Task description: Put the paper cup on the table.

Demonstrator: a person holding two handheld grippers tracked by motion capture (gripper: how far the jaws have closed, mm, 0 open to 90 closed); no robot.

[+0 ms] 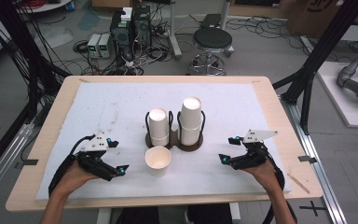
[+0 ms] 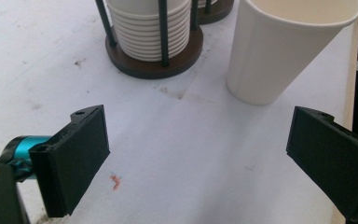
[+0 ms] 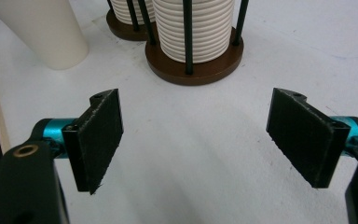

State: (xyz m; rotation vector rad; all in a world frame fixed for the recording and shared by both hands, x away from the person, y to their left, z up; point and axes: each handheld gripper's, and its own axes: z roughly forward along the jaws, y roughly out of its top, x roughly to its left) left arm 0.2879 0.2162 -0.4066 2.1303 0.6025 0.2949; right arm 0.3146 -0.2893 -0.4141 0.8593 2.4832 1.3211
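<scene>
A single white paper cup (image 1: 158,160) stands upright and open-mouthed on the white mat, in front of two brown-based wire holders. The left holder (image 1: 158,127) carries a shorter stack of inverted cups, the right holder (image 1: 190,120) a taller stack. My left gripper (image 1: 120,170) rests low on the mat to the left of the loose cup, open, with nothing between its jaws; the cup (image 2: 279,51) stands ahead and to the right in the left gripper view. My right gripper (image 1: 223,158) sits to the right of the cup, open and empty, facing the taller stack (image 3: 193,32).
The white mat (image 1: 102,107) covers most of the wooden table (image 1: 279,116). A small red speck (image 2: 115,181) lies on the mat between my left jaws. Beyond the far edge stand a black stool (image 1: 211,41), computer boxes (image 1: 130,28) and cables.
</scene>
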